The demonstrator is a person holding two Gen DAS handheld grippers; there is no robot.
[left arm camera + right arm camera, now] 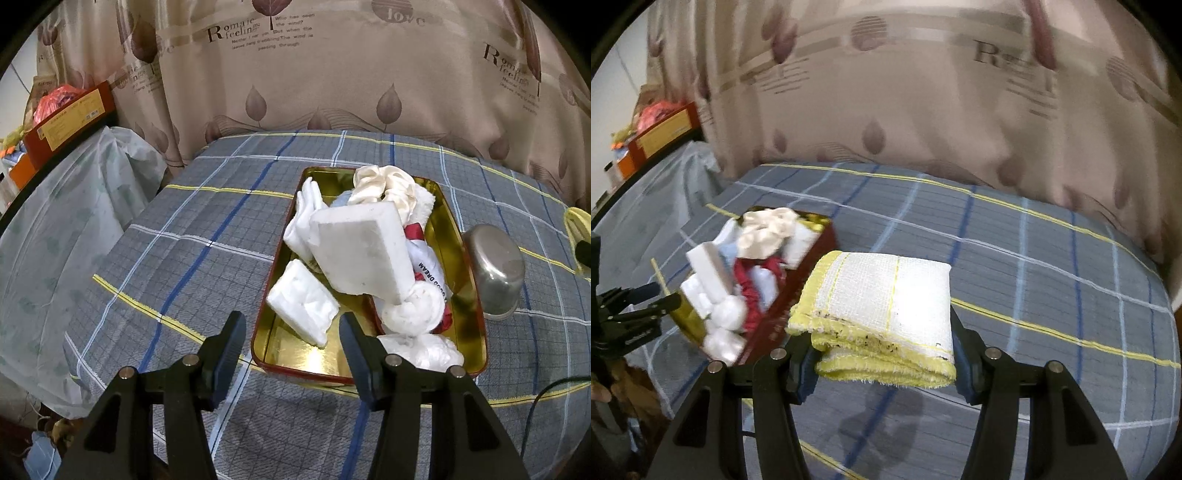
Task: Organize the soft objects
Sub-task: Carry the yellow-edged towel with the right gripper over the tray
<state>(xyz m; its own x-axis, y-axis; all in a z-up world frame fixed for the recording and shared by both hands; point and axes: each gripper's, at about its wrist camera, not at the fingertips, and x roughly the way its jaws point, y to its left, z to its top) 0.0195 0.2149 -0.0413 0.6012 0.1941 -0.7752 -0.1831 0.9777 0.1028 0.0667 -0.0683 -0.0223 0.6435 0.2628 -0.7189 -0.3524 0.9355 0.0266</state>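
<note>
1. Left wrist view, lower centre: the left claw [291,332] has its jaws apart and nothing between them, over the near end of the tin [476,314].
2. Centre of that view: the tin lies on the checked cloth [184,258] of the worktop, piled with a white foam block [362,247], a folded white pad [303,302], a cream scrunchie [384,184] and a white knotted cloth [413,306].
3. Right of the tin, touching its side: a steel bowl [495,269], upside down.
4. Right wrist view, centre: the right claw [882,354] is clamped on a folded yellow-edged white cloth [886,306], held clear of the worktop just right of the tin [798,295].
</note>
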